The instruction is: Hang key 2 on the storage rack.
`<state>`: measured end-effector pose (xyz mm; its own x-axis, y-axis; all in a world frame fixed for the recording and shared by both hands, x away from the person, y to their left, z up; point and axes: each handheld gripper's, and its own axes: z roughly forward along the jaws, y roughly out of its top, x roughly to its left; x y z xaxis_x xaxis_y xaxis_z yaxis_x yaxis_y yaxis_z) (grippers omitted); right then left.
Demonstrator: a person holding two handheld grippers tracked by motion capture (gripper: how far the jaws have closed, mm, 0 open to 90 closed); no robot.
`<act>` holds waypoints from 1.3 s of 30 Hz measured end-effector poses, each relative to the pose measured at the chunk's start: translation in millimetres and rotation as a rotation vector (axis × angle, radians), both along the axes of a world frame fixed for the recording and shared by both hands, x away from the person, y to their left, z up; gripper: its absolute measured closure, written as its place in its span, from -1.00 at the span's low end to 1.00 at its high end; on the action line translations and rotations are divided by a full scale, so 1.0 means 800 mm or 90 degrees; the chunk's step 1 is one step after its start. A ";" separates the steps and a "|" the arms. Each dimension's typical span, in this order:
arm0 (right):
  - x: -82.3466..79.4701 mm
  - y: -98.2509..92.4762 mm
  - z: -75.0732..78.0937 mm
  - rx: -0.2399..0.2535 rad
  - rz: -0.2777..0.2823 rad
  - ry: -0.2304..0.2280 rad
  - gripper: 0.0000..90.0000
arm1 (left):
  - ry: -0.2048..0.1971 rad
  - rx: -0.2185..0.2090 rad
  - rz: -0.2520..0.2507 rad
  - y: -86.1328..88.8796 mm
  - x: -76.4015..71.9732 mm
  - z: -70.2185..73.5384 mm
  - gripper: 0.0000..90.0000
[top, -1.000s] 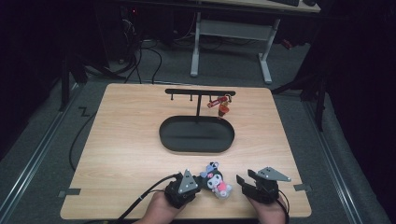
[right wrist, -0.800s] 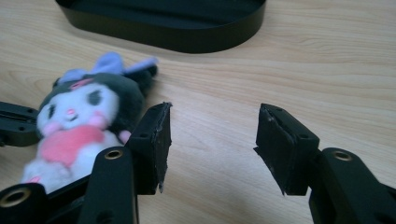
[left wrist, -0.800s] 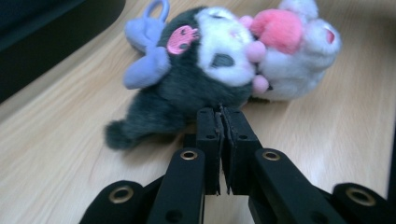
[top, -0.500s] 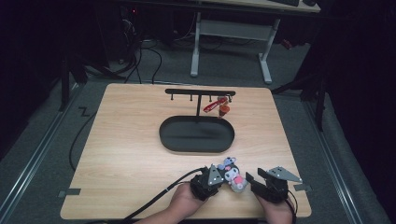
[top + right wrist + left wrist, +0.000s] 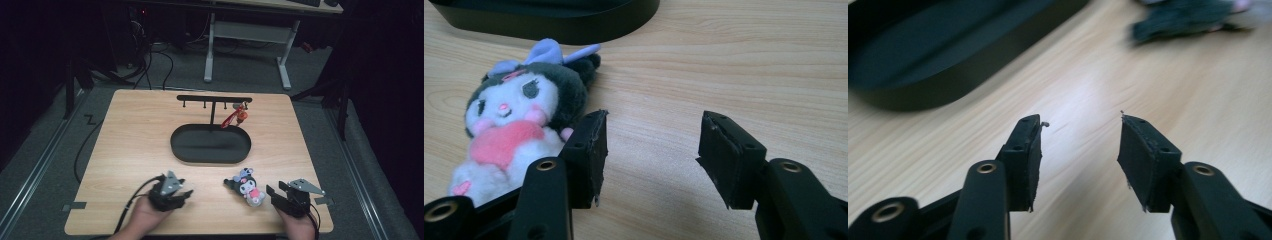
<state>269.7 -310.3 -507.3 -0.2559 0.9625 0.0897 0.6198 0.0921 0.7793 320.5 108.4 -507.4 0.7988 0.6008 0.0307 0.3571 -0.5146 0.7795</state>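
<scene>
Plush doll [image 5: 246, 185]: lies free on your wooden table [image 5: 135, 145].
Left gripper [image 5: 1080, 150]: jaws just opened, nothing between.
Right gripper [image 5: 651, 150]: jaws apart, doll beside.

A light wooden table [image 5: 135, 150] carries everything. A black oval tray [image 5: 210, 144] lies near its middle. Just behind the tray stands a black T-shaped rack [image 5: 214, 100] with a small red charm [image 5: 239, 116] on one hook. In front of the tray, toward its right end, lies a plush toy [image 5: 245, 186].
</scene>
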 end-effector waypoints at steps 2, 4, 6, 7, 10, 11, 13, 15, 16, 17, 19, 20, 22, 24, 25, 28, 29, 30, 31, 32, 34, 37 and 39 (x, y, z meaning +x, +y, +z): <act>0.002 0.001 0.000 -0.004 -0.002 0.005 -0.02 | -0.007 0.011 0.035 0.031 0.007 -0.003 0.03; 0.005 0.002 -0.002 -0.011 -0.005 0.007 -0.04 | -0.011 -0.003 0.069 0.057 0.013 -0.008 -0.02; 0.008 0.002 -0.002 -0.009 -0.010 0.010 -0.06 | -0.022 0.000 0.091 0.071 0.022 -0.007 -0.08; 0.009 0.002 -0.002 -0.008 -0.012 0.008 -0.07 | -0.036 0.002 0.105 0.075 0.025 -0.006 -0.11; 0.010 0.005 -0.001 -0.018 -0.013 0.005 -0.07 | -0.028 -0.018 0.125 0.082 0.034 -0.006 -0.18; 0.010 0.006 -0.001 -0.021 -0.014 0.004 -0.07 | -0.022 -0.023 0.125 0.082 0.036 -0.006 -0.19; 0.008 0.008 -0.002 -0.038 -0.025 0.001 -0.10 | -0.020 -0.026 0.120 0.082 0.038 -0.006 -0.22; 0.007 0.008 -0.002 -0.039 -0.030 0.004 -0.11 | -0.022 -0.021 0.117 0.081 0.038 -0.006 -0.23; 0.008 0.007 -0.001 -0.035 -0.025 0.006 -0.13 | -0.021 -0.023 0.115 0.081 0.038 -0.006 -0.23; 0.008 0.006 -0.001 -0.030 -0.026 0.011 -0.16 | -0.020 -0.024 0.116 0.081 0.038 -0.007 -0.23; 0.008 0.005 -0.001 -0.029 -0.026 0.013 -0.19 | -0.016 -0.027 0.117 0.079 0.039 -0.007 -0.23; 0.008 0.004 -0.001 -0.029 -0.029 0.018 -0.19 | -0.015 -0.028 0.118 0.079 0.040 -0.008 -0.23; 0.008 0.001 -0.001 -0.018 -0.033 0.028 -0.20 | -0.010 -0.029 0.119 0.077 0.041 -0.009 -0.23; 0.009 0.000 -0.001 -0.027 -0.033 0.038 -0.20 | -0.005 -0.036 0.118 0.076 0.041 -0.009 -0.23; 0.008 -0.001 0.000 -0.027 -0.037 0.039 -0.20 | -0.007 -0.034 0.114 0.075 0.041 -0.008 -0.23; 0.010 -0.002 0.006 -0.027 -0.037 0.045 -0.21 | -0.012 -0.030 0.111 0.074 0.041 -0.008 -0.24; 0.011 -0.002 0.007 -0.031 -0.036 0.045 -0.22 | -0.010 -0.033 0.111 0.074 0.042 -0.009 -0.24; 0.012 -0.001 0.008 -0.040 -0.032 0.055 -0.24 | -0.010 -0.033 0.111 0.074 0.043 -0.009 -0.25; 0.013 -0.001 0.008 -0.042 -0.028 0.066 -0.24 | -0.011 -0.032 0.110 0.074 0.043 -0.009 -0.25; 0.015 -0.001 0.008 -0.033 -0.019 0.081 -0.26 | -0.014 -0.029 0.108 0.074 0.043 -0.009 -0.25; 0.018 -0.001 0.010 -0.020 -0.012 0.109 -0.28 | -0.018 -0.028 0.103 0.074 0.044 -0.009 -0.25; 0.022 0.003 0.019 -0.046 -0.002 0.119 -0.30 | -0.016 -0.033 0.098 0.075 0.044 -0.009 -0.24; 0.028 0.005 0.026 -0.058 -0.002 0.136 -0.39 | -0.018 -0.033 0.093 0.073 0.042 -0.009 -0.24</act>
<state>292.4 -305.9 -486.7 -0.2375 0.9699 0.0545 0.7706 0.1539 0.6185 354.0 166.6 -514.3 0.7018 0.7122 0.0175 0.4033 -0.4175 0.8143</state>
